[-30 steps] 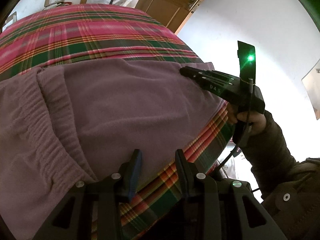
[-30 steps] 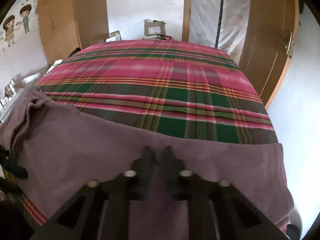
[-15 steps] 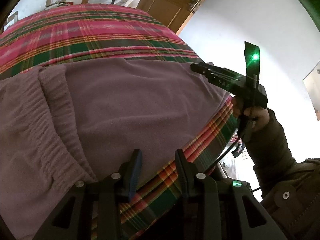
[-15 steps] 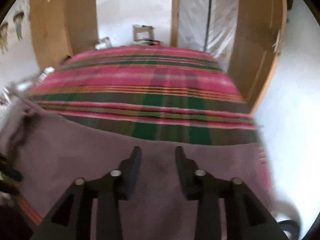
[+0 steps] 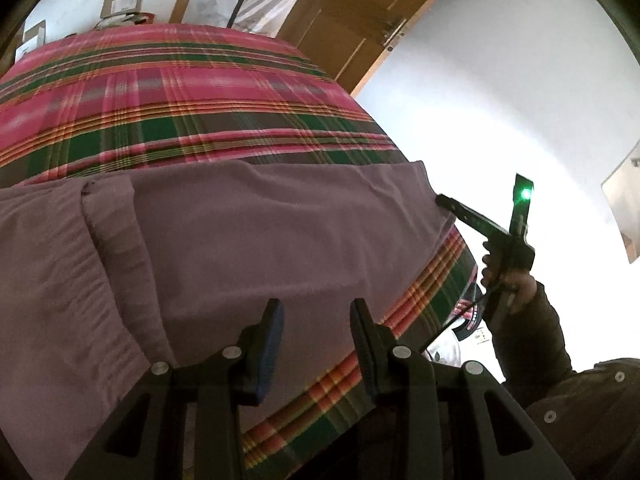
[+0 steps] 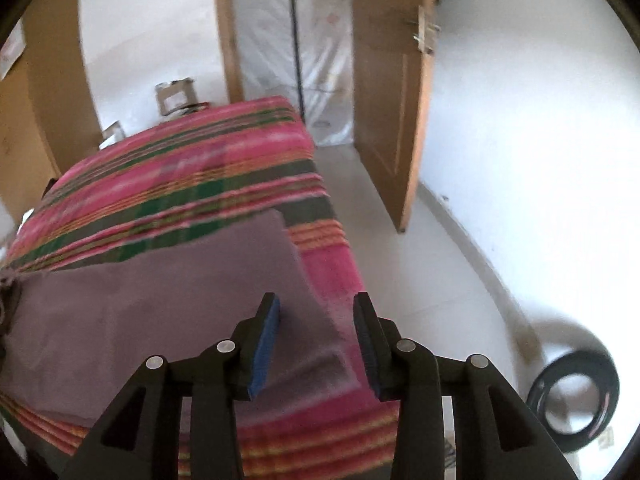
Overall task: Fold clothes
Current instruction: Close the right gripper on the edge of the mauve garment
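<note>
1. Now my right gripper (image 6: pixel 316 336) is opening, nothing pinched, above the mauve garment's (image 5: pixel 260 240) corner.
2. Left gripper (image 5: pixel 316 340) holds apart, empty, over the near hem.
3. Garment lies flat across the plaid bedspread (image 5: pixel 180 100), ribbed waistband left.

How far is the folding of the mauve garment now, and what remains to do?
Done: the mauve garment lies flat on the plaid bed cover, its ribbed waistband to the left. In hand: nothing; the left gripper is open, and the right gripper is opening with nothing between its pads. Left: probably more folds, though the layers cannot be counted.
</note>
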A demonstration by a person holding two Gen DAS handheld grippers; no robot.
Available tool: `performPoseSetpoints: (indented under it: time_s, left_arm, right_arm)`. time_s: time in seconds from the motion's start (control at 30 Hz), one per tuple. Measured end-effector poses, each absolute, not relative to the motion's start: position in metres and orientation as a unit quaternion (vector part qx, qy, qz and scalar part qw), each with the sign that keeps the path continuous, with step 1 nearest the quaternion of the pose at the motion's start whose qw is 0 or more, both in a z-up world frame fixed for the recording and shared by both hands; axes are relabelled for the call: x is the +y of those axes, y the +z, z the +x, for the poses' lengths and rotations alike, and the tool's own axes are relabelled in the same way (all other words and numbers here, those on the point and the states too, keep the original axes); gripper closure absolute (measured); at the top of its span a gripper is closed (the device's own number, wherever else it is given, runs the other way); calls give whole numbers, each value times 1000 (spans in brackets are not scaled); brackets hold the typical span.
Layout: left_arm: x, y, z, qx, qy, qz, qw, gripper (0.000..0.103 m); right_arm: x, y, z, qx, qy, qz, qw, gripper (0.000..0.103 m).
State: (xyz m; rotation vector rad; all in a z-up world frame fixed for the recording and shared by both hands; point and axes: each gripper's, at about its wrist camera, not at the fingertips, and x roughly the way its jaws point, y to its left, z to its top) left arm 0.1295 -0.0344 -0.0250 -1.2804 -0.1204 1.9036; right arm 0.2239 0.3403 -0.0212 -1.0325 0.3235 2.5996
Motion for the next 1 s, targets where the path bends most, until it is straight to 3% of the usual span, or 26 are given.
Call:
performPoseSetpoints:
  time_s: [0.13, 0.3, 0.4, 0.63, 0.67, 0.73, 0.8, 1.0]
  left_arm:
    - [-26, -28, 123, -46, 751, -515, 411, 68]
    - [-19, -32, 120, -46, 746, -521, 413, 68]
    - [-17, -33, 117, -48, 743, -525, 412, 68]
    - [-14, -35, 117, -50, 741, -530, 410, 68]
    - [-14, -35, 117, -51, 740, -531, 409, 68]
    - [-13, -35, 117, -51, 740, -532, 409, 68]
    - [-13, -35, 117, -52, 740, -532, 408, 68]
    - [-13, -33, 120, -51, 742, -529, 409, 68]
  right_arm:
    - [345, -24, 229, 159, 914, -351, 128, 63]
    - [331, -17, 229, 130, 926, -332, 120, 63]
    - [326, -16, 228, 122, 926, -340, 108, 73]
    - [333, -21, 230, 141, 922, -343, 114, 72]
    - [333, -23, 230, 140, 922, -343, 113, 73]
    - [328, -21, 233, 134, 927, -337, 100, 89]
    - [325, -16, 234, 124, 931, -328, 105, 93]
    - [328, 8, 244, 134, 939, -294, 115, 94]
